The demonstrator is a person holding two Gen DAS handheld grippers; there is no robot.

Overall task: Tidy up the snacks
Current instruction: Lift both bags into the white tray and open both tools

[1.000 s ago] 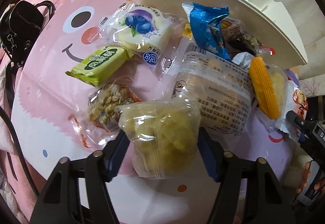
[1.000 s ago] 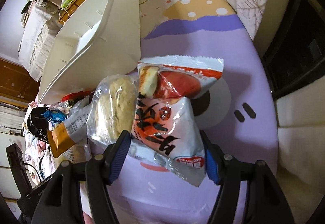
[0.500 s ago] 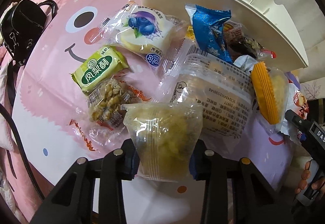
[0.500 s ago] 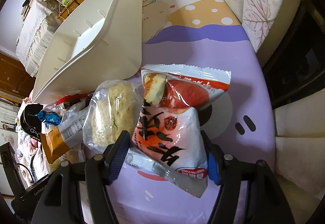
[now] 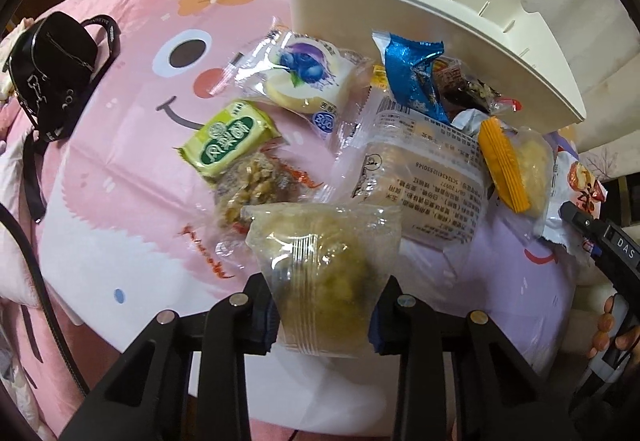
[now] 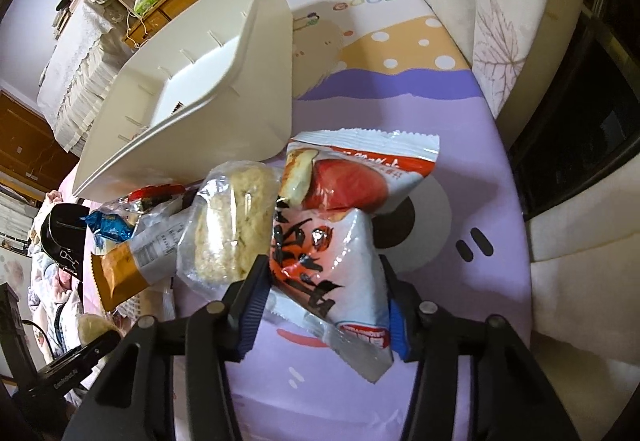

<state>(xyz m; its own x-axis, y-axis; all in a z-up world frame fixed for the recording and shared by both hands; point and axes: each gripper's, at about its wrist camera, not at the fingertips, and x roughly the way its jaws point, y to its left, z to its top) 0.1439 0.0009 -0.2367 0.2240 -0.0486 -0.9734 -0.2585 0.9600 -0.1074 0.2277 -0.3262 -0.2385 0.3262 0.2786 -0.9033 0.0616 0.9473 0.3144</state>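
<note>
My left gripper [image 5: 324, 317] is shut on a clear-wrapped yellow-green pastry [image 5: 324, 269] and holds it just above the pink cloth. Beyond it lie loose snacks: a green pineapple cake [image 5: 230, 137], a nut bar [image 5: 256, 189], a blueberry pastry [image 5: 304, 77], a blue packet [image 5: 416, 77] and a large labelled clear pack [image 5: 424, 181]. The jaws of my right gripper [image 6: 326, 293] are closing, with both pads against a white-and-red snack packet [image 6: 332, 265]. It lies on the purple cloth. A red apple packet [image 6: 352, 177] and a wrapped rice cake [image 6: 232, 217] lie beside it.
A cream plastic bin [image 5: 420, 13] stands behind the snack pile, its open side towards the snacks [image 6: 224, 81]. A black bag [image 5: 52, 77] sits at the cloth's left edge. A person's hand [image 5: 616, 329] shows at the right. Shelves and a dark cabinet stand around the table.
The left jaws have shut on the yellow-green pastry and lifted it a little. The right jaws have narrowed around the white-and-red packet, which has stayed in place.
</note>
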